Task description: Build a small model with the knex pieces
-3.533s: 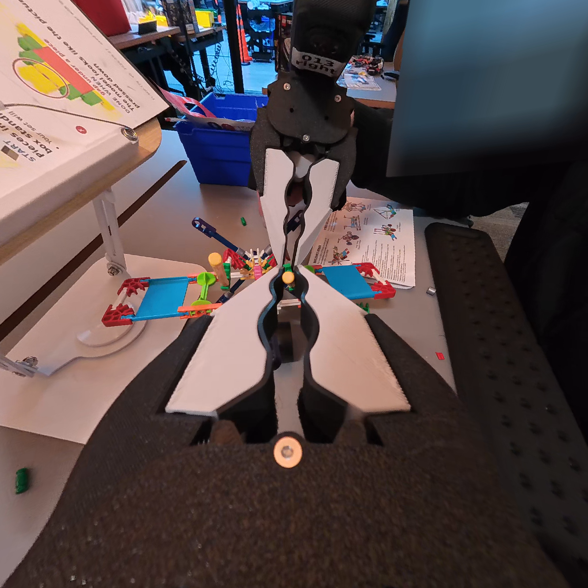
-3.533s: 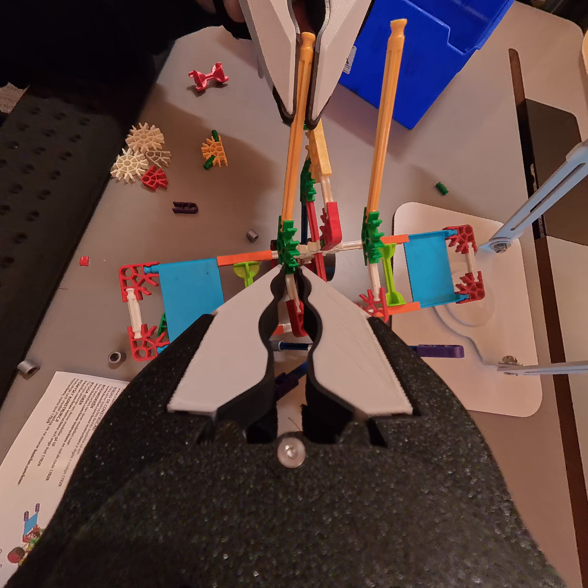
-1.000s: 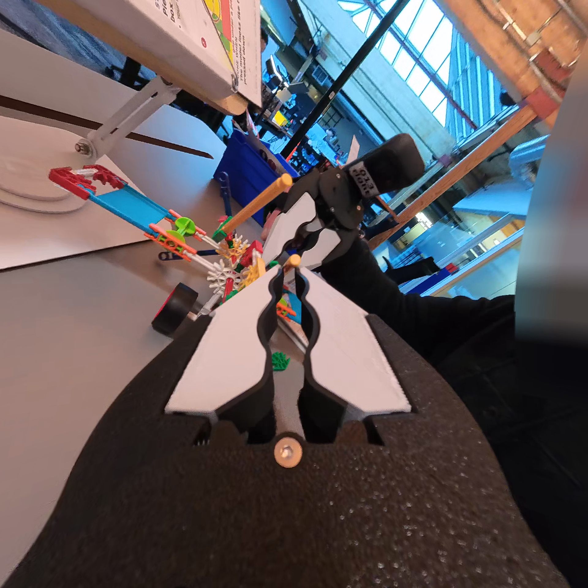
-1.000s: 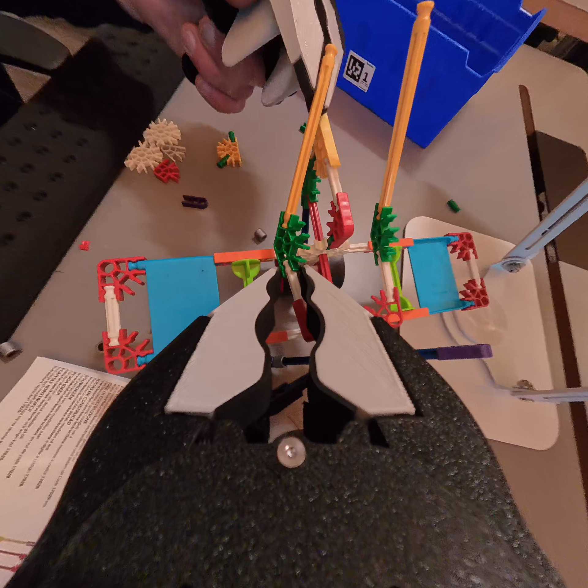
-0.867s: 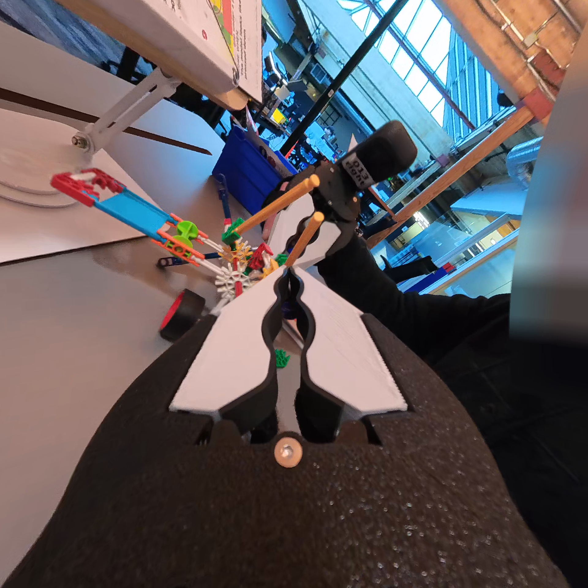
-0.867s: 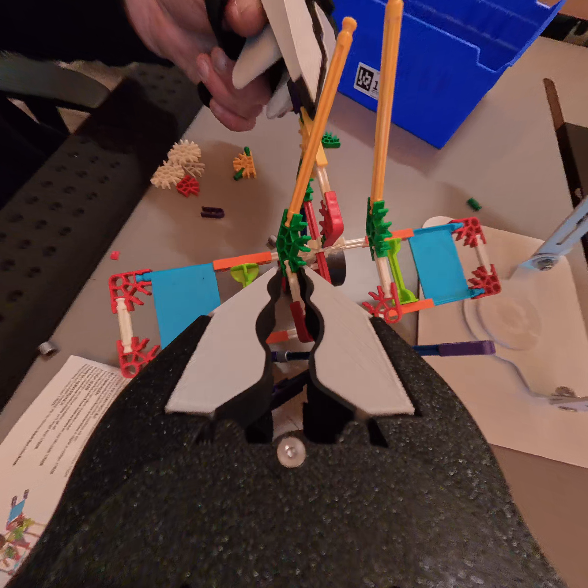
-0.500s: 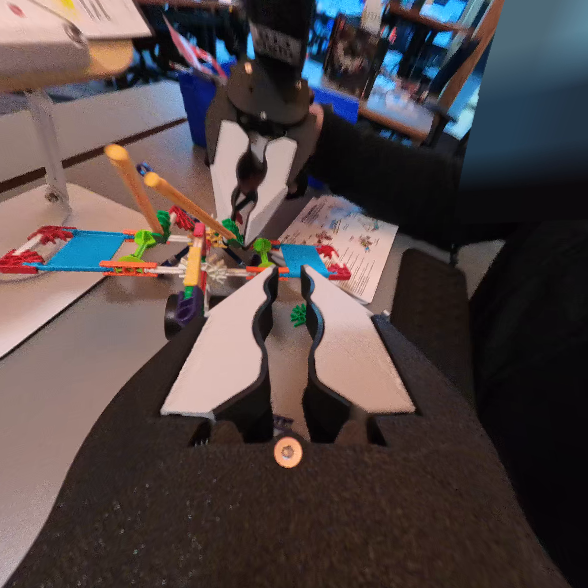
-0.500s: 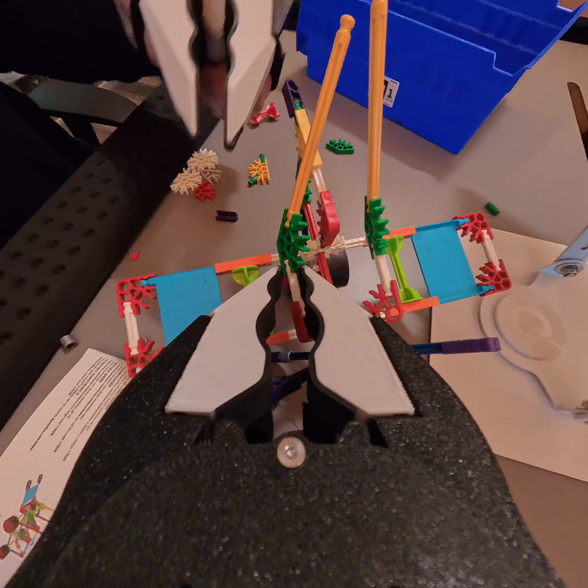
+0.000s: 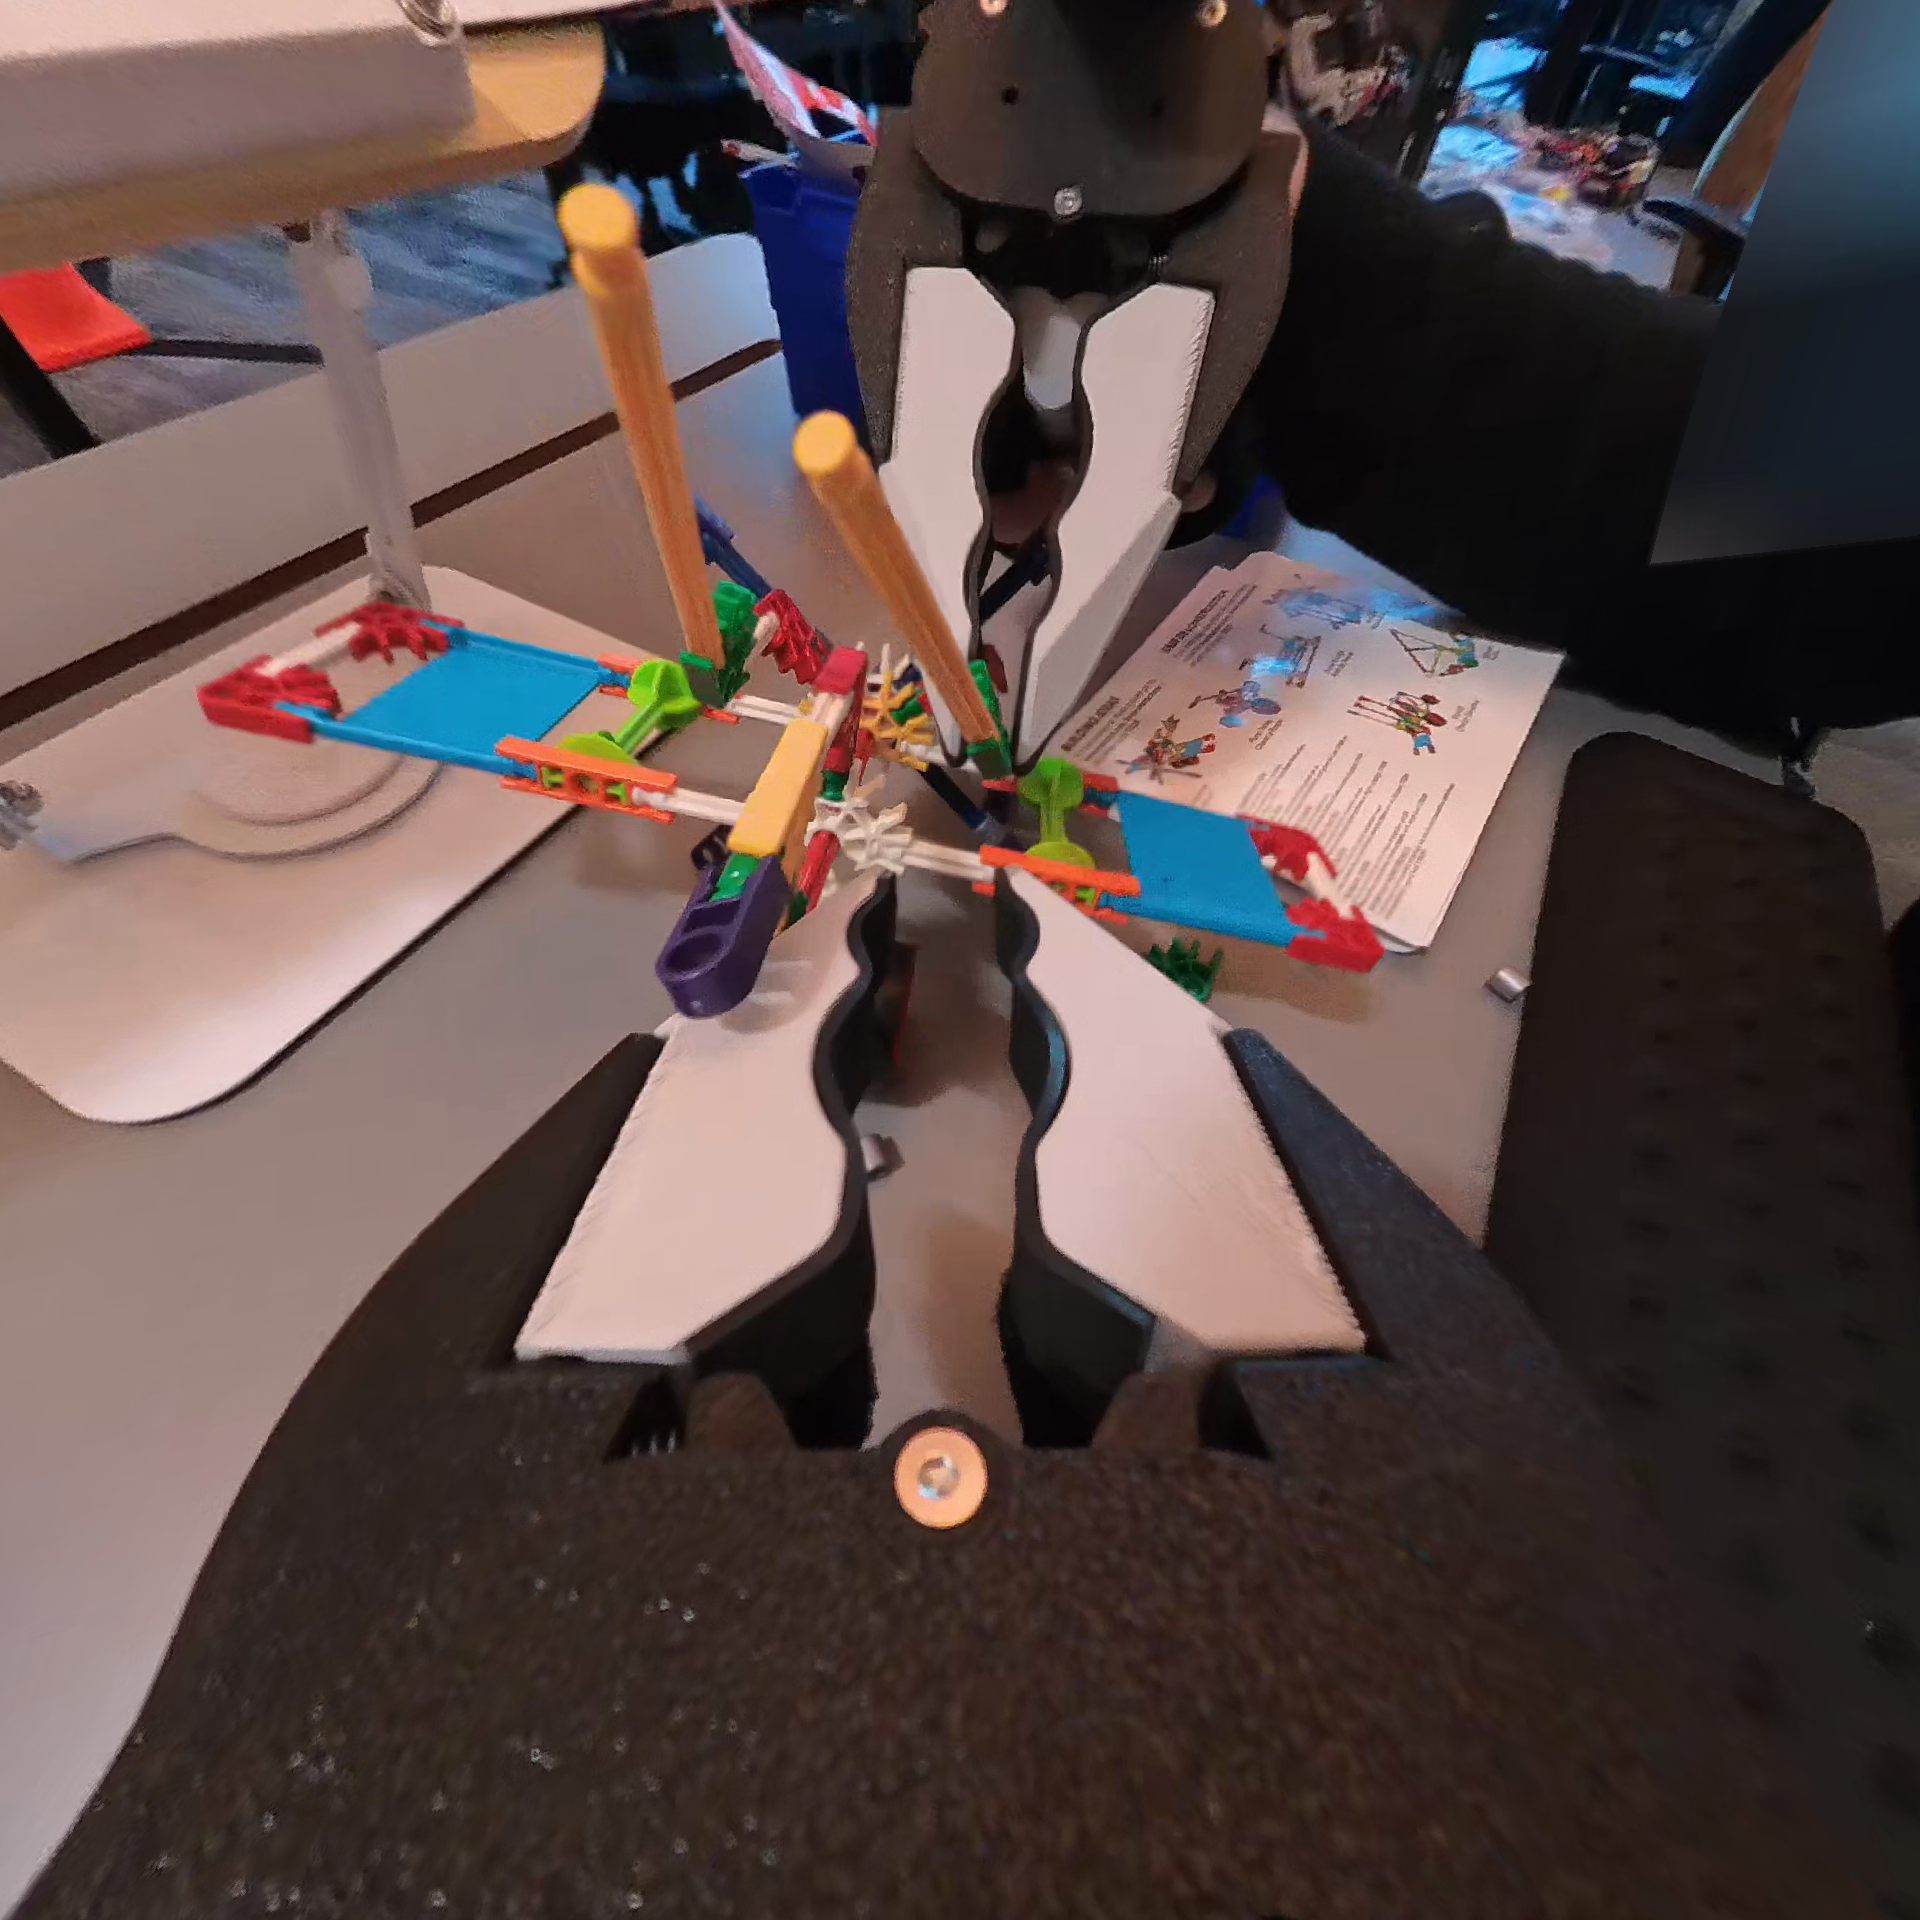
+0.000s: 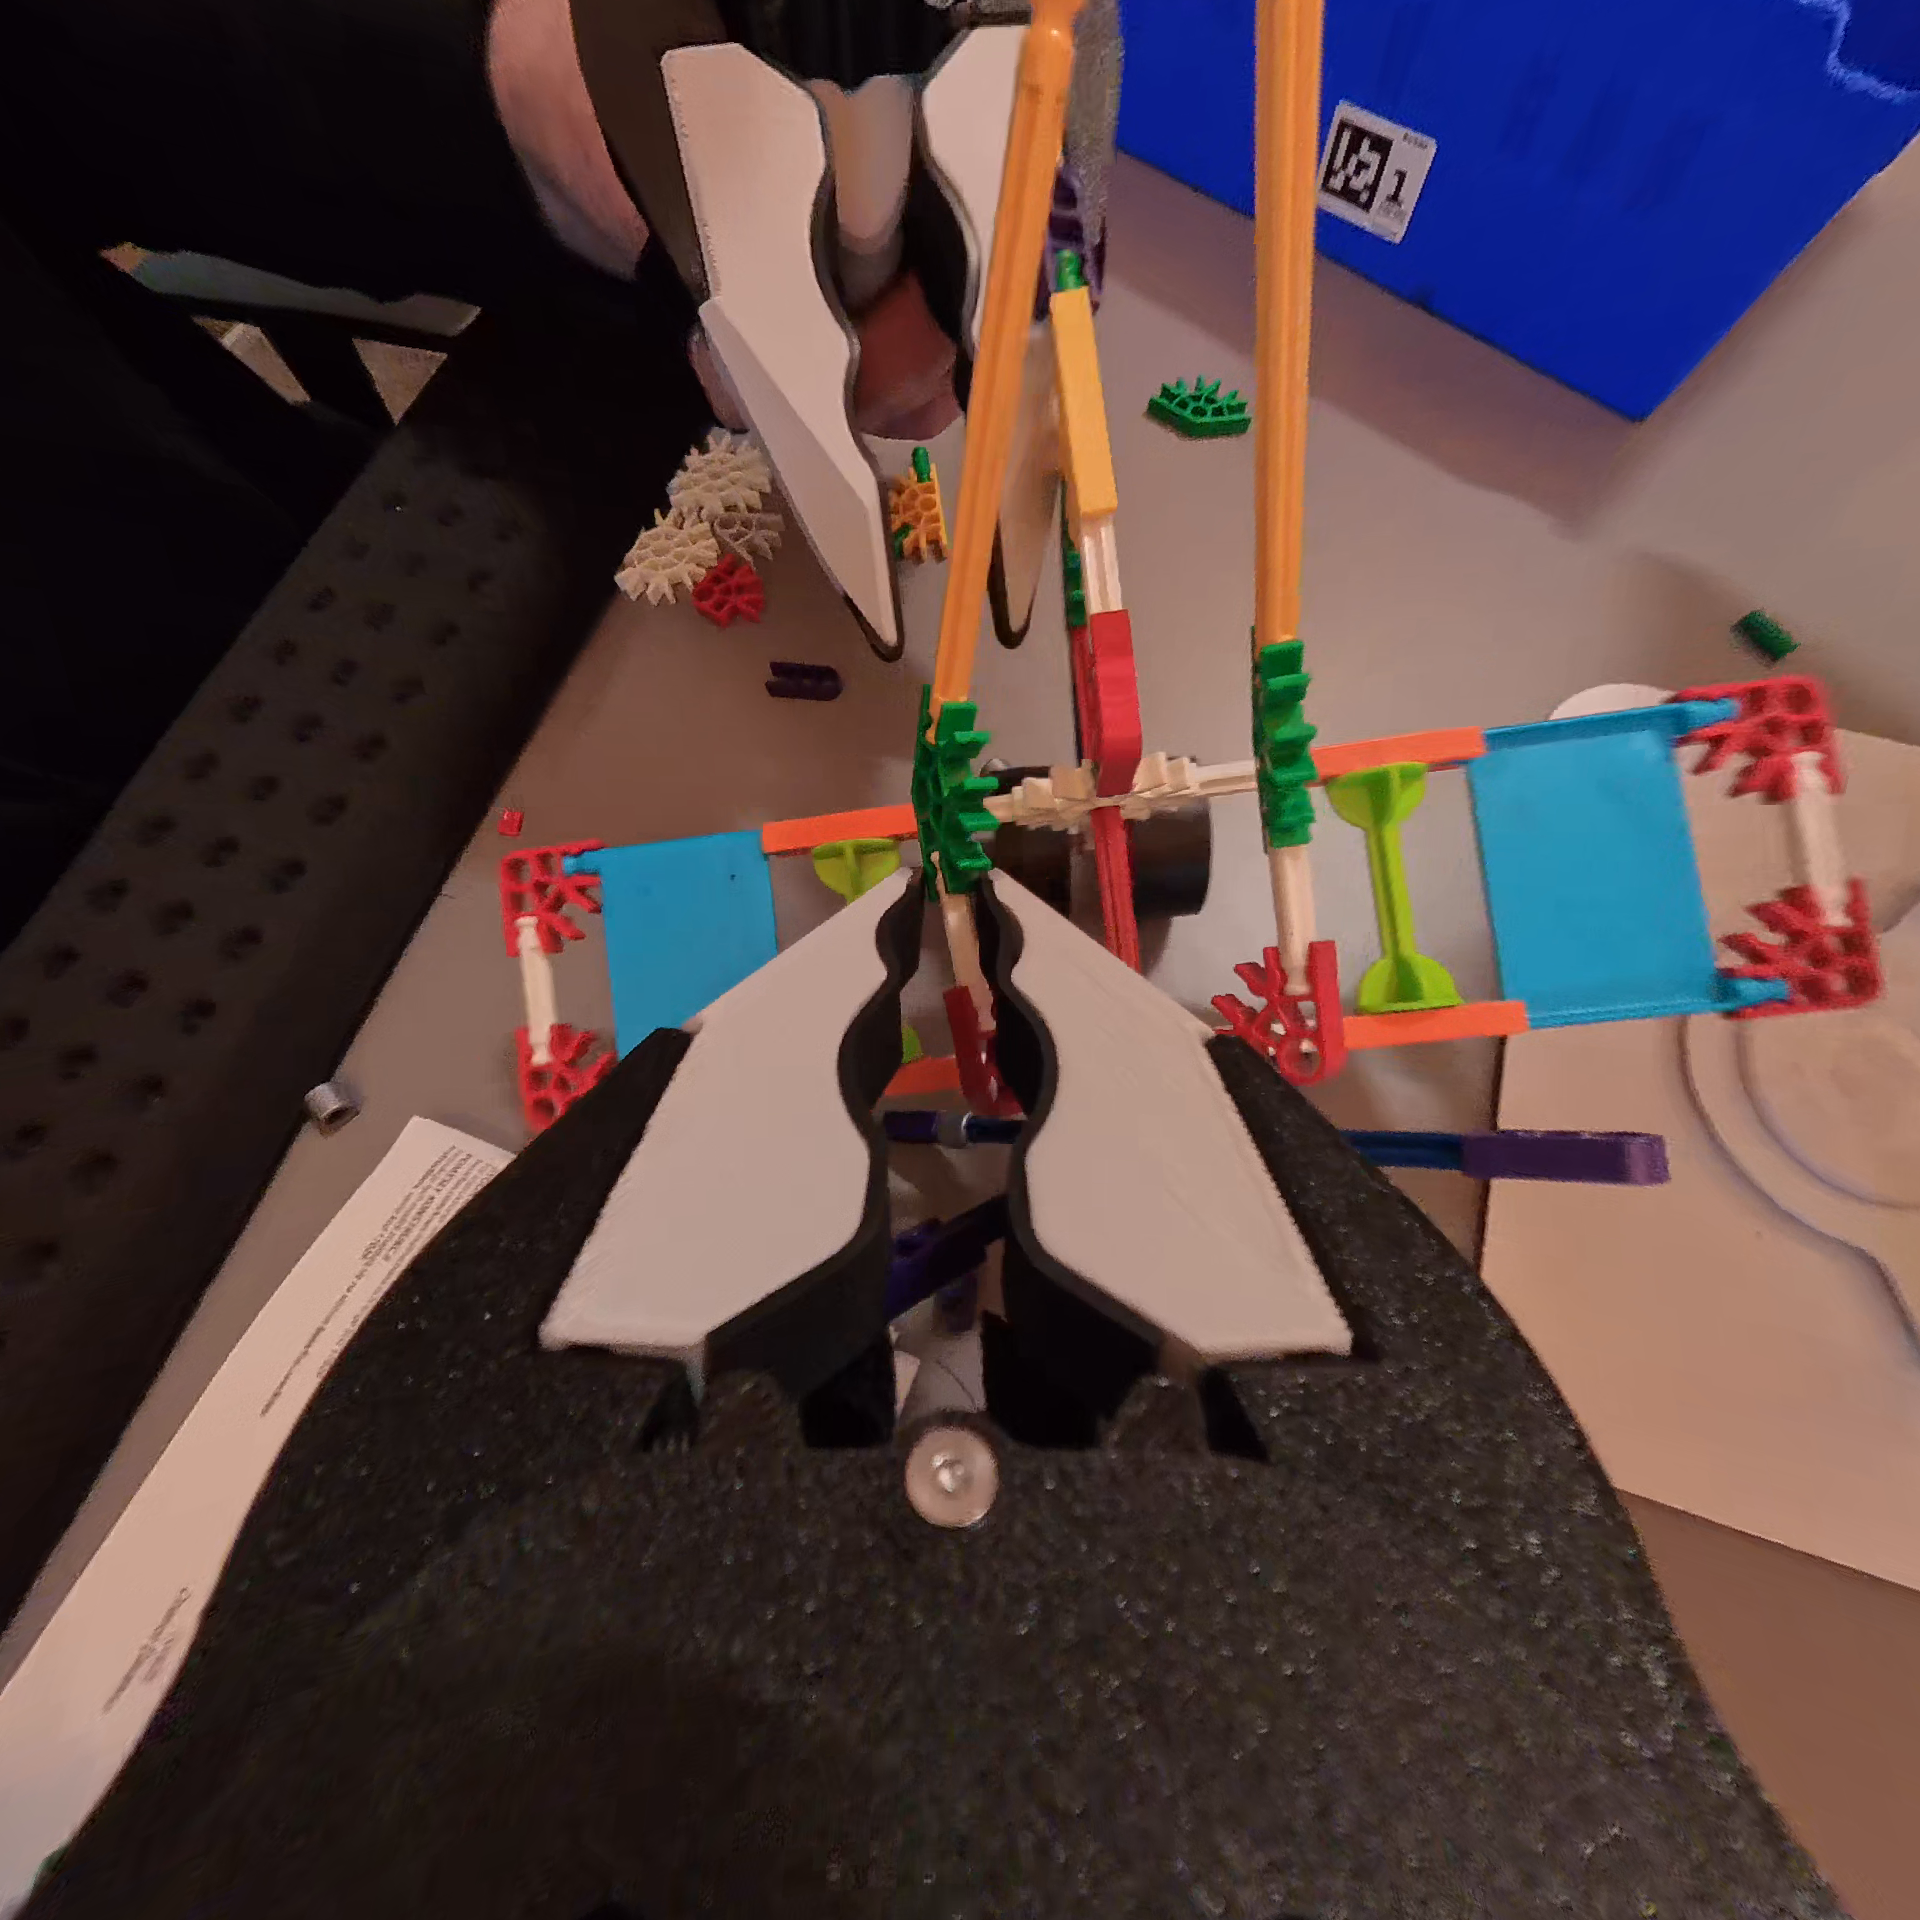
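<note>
The toy model (image 9: 831, 769) lies flat on the grey table (image 9: 260, 1226) between the two grippers. It is built of plastic rods and connectors: a blue panel with red corner pieces at each end, orange bars, lime spools, white rods and a purple piece at the near centre. Two long orange rods (image 10: 1283, 312) stand up from green connectors (image 10: 1283, 748).

The right gripper (image 10: 951, 894) pinches a white rod of the model just below one green connector. The left gripper (image 9: 940, 894) has its fingers apart, holding nothing, just short of the model's centre. A leaflet (image 9: 1330, 717) lies to the right, a blue bin (image 10: 1610, 156) beyond.
</note>
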Tool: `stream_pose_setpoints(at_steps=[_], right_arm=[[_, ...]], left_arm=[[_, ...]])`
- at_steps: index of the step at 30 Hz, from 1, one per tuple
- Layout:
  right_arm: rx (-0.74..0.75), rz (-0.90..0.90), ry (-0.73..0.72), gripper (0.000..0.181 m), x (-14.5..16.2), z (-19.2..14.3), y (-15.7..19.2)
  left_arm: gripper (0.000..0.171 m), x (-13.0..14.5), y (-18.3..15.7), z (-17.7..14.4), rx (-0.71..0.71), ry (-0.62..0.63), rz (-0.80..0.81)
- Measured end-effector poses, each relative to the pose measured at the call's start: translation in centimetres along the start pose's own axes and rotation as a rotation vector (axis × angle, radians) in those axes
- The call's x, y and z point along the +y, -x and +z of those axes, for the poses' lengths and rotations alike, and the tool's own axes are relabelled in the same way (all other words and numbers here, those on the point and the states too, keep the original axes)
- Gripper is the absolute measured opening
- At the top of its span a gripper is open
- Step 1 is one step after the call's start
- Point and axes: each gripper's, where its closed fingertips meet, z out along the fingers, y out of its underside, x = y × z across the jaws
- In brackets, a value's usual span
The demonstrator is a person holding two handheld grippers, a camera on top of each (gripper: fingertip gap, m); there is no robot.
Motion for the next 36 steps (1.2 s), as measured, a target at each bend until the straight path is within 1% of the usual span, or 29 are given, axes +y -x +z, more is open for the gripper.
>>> stream_pose_setpoints(at_steps=[2, 4, 5, 6, 8, 10, 12, 13, 14, 16, 19, 23, 25, 27, 28, 30, 31, 34, 36], right_arm=[[0.007, 0.007, 0.036, 0.009, -0.2, 0.2, -0.1], [0.007, 0.027, 0.052, 0.008, -0.6, 0.7, -0.3], [0.017, 0.033, 0.054, 0.007, -0.8, 0.9, -0.5], [0.025, 0.045, 0.058, 0.007, -1.1, 1.2, -0.7], [0.044, 0.059, 0.065, 0.007, -1.5, 1.8, -1.1], [0.061, 0.080, 0.050, 0.007, -2.2, 2.5, -1.3], [0.061, 0.087, 0.060, 0.008, -2.2, 3.3, -1.3], [0.065, 0.090, 0.073, 0.008, -2.1, 3.5, -1.3], [0.071, 0.091, 0.077, 0.008, -2.1, 3.8, -1.3], [0.088, 0.069, 0.070, 0.008, -2.4, 4.1, -1.2], [0.123, 0.026, 0.085, 0.011, -2.5, 4.1, -1.4], [0.135, -0.002, 0.084, 0.017, -2.4, 3.9, -1.5], [0.147, -0.009, 0.071, 0.017, -2.7, 4.0, -1.8], [0.175, -0.021, 0.076, 0.009, -2.6, 4.1, -2.3], [0.173, -0.029, 0.082, 0.008, -2.6, 4.2, -2.3], [0.166, -0.038, 0.090, 0.007, -2.4, 4.4, -2.2], [0.163, -0.039, 0.089, 0.007, -2.4, 4.5, -2.2], [0.151, -0.042, 0.085, 0.007, -2.5, 4.9, -2.0], [0.146, -0.043, 0.080, 0.007, -2.6, 5.2, -2.0]], left_arm=[[0.018, -0.1, 1.0, 0.0, -0.022, -0.009, 0.002], [0.020, -0.1, 1.6, -0.1, -0.013, -0.015, -0.009], [0.023, 0.0, 2.0, -0.1, -0.014, -0.014, -0.035], [0.029, -0.4, 1.9, -0.1, 0.000, -0.041, -0.063], [0.027, -1.4, 1.0, -0.1, 0.070, -0.111, -0.112], [0.027, -1.6, 0.6, -0.1, 0.107, -0.142, -0.157], [0.026, -1.6, 0.3, 0.0, 0.139, -0.161, -0.212], [0.022, -1.4, 0.5, 0.1, 0.123, -0.155, -0.230], [0.014, -1.2, 0.8, 0.1, 0.101, -0.161, -0.246], [0.008, -1.3, 1.0, -0.1, 0.114, -0.194, -0.307], [0.007, -1.2, 1.3, -0.3, 0.118, -0.192, -0.348], [0.006, -1.6, 2.3, -0.8, 0.150, -0.242, -0.486], [0.006, -1.6, 2.6, -1.0, 0.165, -0.258, -0.534], [0.007, -1.5, 2.5, -1.0, 0.170, -0.256, -0.529], [0.010, -1.5, 2.3, -1.0, 0.180, -0.254, -0.515], [0.023, -1.4, 1.5, -1.1, 0.210, -0.240, -0.489], [0.025, -1.3, 1.4, -1.1, 0.201, -0.232, -0.465], [0.027, -0.9, 1.1, -1.4, 0.184, -0.200, -0.386], [0.025, -0.6, 1.1, -1.5, 0.163, -0.186, -0.339]])
